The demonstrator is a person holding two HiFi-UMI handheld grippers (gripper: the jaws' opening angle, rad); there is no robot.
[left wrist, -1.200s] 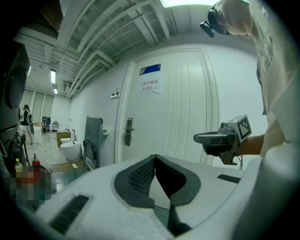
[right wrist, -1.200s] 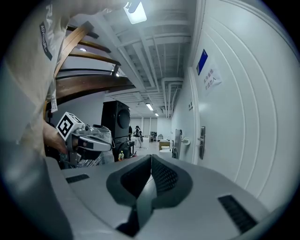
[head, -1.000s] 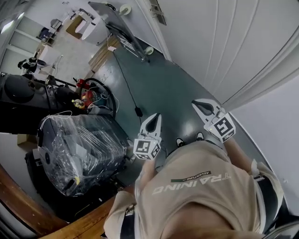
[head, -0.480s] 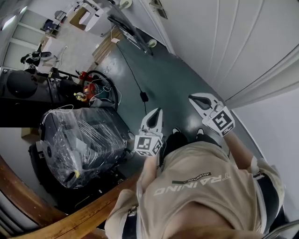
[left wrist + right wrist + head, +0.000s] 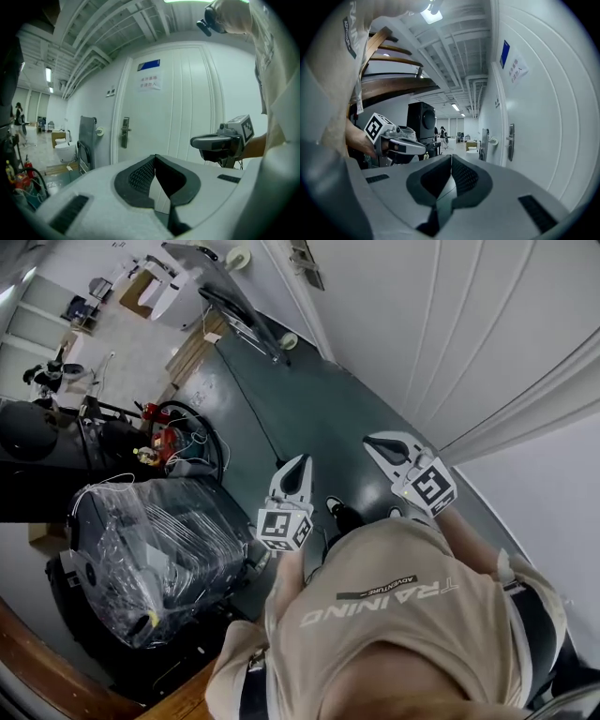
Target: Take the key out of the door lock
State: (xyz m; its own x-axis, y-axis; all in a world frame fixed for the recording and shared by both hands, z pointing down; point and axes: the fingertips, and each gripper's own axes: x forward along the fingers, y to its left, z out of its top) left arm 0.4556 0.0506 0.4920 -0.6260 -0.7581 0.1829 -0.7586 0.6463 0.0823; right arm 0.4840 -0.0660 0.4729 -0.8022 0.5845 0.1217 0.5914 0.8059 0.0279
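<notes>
Head view: two claws (image 5: 300,463) (image 5: 373,442), one door (image 5: 469,315)

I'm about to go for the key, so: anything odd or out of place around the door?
Nothing stands out. The door looks shut and its handle plate sits upright; the key is too small to make out. The left gripper and right gripper are shut, empty, and apart from the door.

two grippers, left gripper (image 5: 301,461) and right gripper (image 5: 374,441). one door (image 5: 187,93) with one lock plate (image 5: 125,132) and two signs (a blue sign (image 5: 149,65), a white sign (image 5: 150,83)). one plastic-wrapped machine (image 5: 155,549)
</notes>
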